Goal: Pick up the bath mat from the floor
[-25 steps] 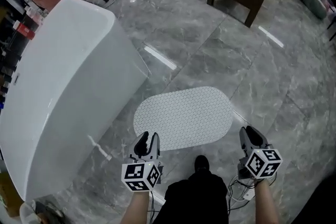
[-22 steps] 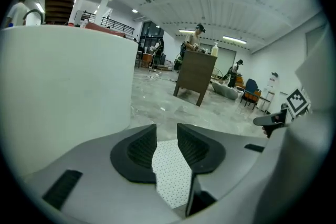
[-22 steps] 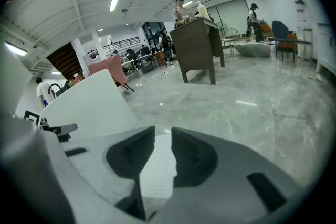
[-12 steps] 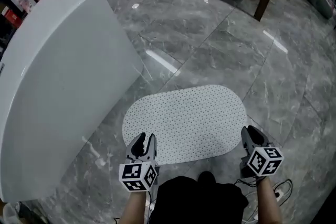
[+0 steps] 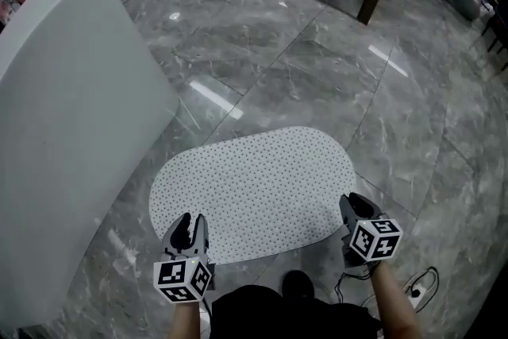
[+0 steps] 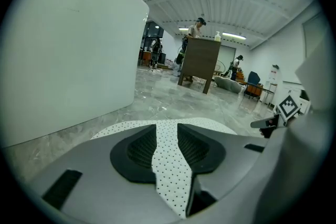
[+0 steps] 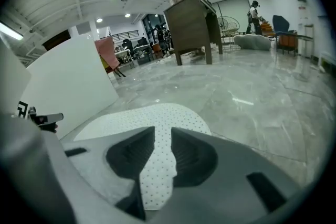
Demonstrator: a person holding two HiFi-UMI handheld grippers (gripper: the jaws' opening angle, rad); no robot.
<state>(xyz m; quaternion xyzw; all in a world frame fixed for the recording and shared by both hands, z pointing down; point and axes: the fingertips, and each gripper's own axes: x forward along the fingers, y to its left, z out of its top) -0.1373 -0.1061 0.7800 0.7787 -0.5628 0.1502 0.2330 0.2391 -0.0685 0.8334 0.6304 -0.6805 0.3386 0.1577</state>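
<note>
Head view showed the dotted white bath mat (image 5: 254, 186) lying flat on the floor just beside the bathtub (image 5: 63, 91). It looked thin, floppy and light, best pinched at its edge. The left gripper (image 5: 186, 225) hung over the bathtub-side end and the right gripper (image 5: 355, 208) over the far end, both with jaws narrowly apart and empty.

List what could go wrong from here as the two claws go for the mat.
1. The mat lies flat on the glossy floor; the open left claw and right claw may scrape stone without catching its near edge.
2. Gripped only along that edge, it could sag or fold.
3. The cable by the right arm might snag.
</note>
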